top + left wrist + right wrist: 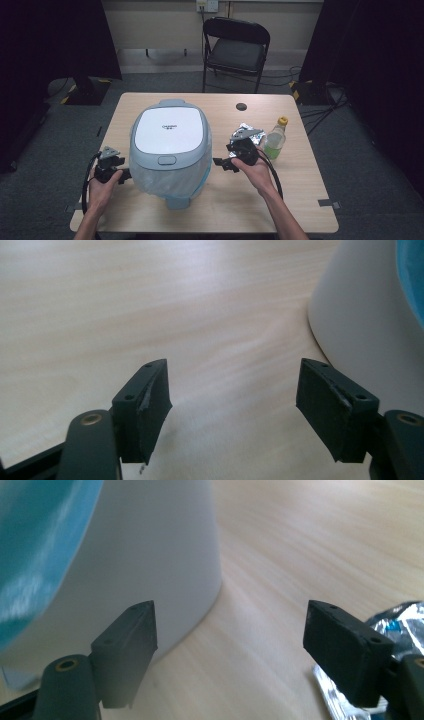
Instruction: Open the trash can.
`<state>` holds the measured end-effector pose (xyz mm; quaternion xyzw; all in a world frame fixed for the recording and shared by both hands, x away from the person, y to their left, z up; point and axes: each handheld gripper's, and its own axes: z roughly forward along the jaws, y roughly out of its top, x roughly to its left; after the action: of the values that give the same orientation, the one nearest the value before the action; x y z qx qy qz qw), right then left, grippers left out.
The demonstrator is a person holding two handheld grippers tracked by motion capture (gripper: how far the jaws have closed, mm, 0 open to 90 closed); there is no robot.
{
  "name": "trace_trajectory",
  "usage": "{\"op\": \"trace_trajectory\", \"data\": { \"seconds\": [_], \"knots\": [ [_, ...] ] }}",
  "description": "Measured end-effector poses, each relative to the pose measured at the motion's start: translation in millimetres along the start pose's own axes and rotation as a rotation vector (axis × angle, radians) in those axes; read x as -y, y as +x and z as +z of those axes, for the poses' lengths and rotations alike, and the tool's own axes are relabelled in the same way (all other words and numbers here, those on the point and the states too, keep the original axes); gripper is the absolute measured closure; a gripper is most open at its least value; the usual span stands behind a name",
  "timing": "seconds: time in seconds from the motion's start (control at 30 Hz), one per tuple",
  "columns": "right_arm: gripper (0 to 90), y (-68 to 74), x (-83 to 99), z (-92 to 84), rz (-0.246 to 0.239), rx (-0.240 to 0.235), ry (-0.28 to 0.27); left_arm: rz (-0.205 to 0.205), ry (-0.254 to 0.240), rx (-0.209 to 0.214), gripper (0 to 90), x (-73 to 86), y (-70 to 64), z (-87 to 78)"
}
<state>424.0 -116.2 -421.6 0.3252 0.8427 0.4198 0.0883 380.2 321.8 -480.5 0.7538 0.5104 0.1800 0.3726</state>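
A large grey-blue bin with a white lid (170, 131) and a clear bag liner stands mid-table. My left gripper (125, 175) rests open at the bin's lower left side. In the left gripper view its jaws (232, 410) are wide apart over bare wood, with the bin's white wall (365, 325) at the right. My right gripper (220, 163) is open beside the bin's right side. In the right gripper view its jaws (230, 650) stand apart, the bin's white wall (150, 565) on the left and a crumpled foil wrapper (400, 625) on the right.
A plastic bottle with a yellow cap (275, 138) stands right of the right hand, next to the foil wrapper (246, 131). A dark round hole (241, 106) marks the table's far side. A black folding chair (235, 47) stands beyond the table (225, 200).
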Motion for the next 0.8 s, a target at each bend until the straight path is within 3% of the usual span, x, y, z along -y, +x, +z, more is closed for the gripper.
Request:
{"op": "trace_trajectory", "data": {
  "seconds": [0.07, 0.1, 0.27, 0.3, 0.47, 0.73, 0.8],
  "knots": [
    [21.1, 2.7, 1.7, -2.4, -0.005, -0.006, -0.005, 0.057, 0.003, 0.005, 22.7, 6.5, -0.1, 0.8],
    [21.0, 4.0, 2.6, -6.6, -0.005, -0.006, -0.008, 0.103, 0.045, -0.011, 21.0, 9.8, -2.2, 3.3],
    [20.2, 5.3, -0.4, -20.9, -0.005, 0.001, -0.035, 0.132, 0.069, -0.017, 21.2, 12.7, -2.9, 10.3],
    [19.8, 7.2, -4.7, -29.9, -0.004, -0.012, -0.054, 0.128, 0.061, -0.02, 17.6, 13.4, -2.3, 11.1],
    [18.8, 16.1, -16.0, -46.0, -0.016, -0.047, -0.095, 0.12, 0.037, -0.034, 16.9, 15.8, -2.5, 12.4],
    [20.1, 33.9, -34.5, -78.4, -0.072, -0.055, -0.169, 0.113, 0.025, -0.032, 13.0, 16.8, -2.8, 14.6],
    [19.8, 38.3, -41.4, -86.5, -0.104, -0.021, -0.163, 0.112, 0.025, -0.033, 12.6, 16.5, -2.8, 14.9]
  ]
}}
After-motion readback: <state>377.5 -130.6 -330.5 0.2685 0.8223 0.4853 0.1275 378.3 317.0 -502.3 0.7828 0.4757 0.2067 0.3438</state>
